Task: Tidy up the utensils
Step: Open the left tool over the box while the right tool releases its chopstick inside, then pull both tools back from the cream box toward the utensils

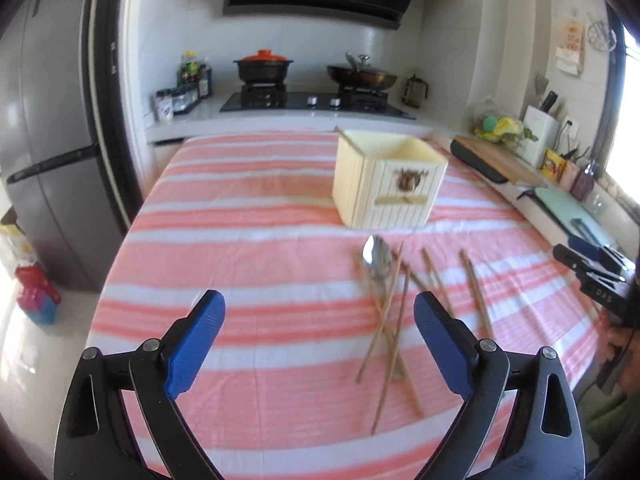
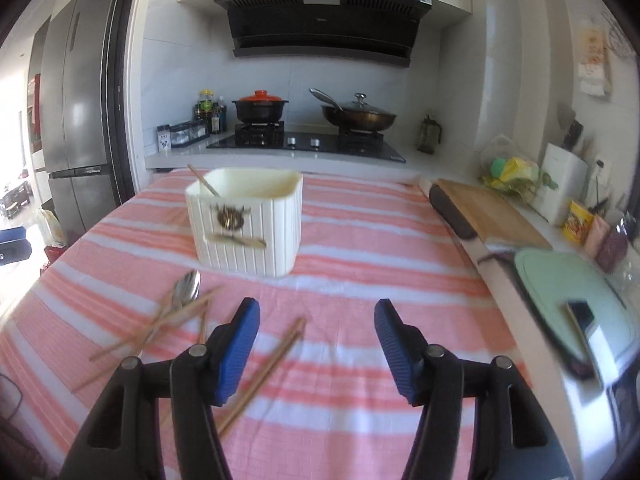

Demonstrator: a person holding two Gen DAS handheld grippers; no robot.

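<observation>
Left claw (image 1: 319, 344): jaws spread wide, nothing between them, hanging above the striped cloth just left of the chopstick pile.
Right claw (image 2: 316, 350): jaws apart, empty; one chopstick pair (image 2: 268, 368) lying on the cloth just inside the left finger, not touched.
Worktop (image 1: 240, 240): covered with a pink-and-white striped cloth, soft and a little wrinkled, likely to slide or bunch under a dragging fingertip.
Chopsticks (image 1: 390, 320): several thin brown sticks, crossed and scattered near the front right of the left-wrist view, some lying over the spoon.
Chopstick handling: probably light, stiff and narrow; likely to roll or swivel if pinched near an end. Best taken near the middle, across the stick, with the pads low to the cloth. Crossed ones likely to drag neighbours along.
Spoon (image 1: 377, 258): shiny metal, bowl pointing toward the holder, handle buried under the sticks.
Spoon handling: judged heavier than the sticks, smooth and slippery; handle the place to pinch, once the sticks on top are cleared.
Holder (image 1: 388, 180): cream ribbed box, open top, small dark ornament and a strip on the front; standing upright behind the pile, well clear of both claws.
Holder contents: one stick (image 2: 202, 180) leaning inside at the left corner in the right-wrist view.
Holder handling: looks light, possibly easy to tip if knocked on the rim.
</observation>
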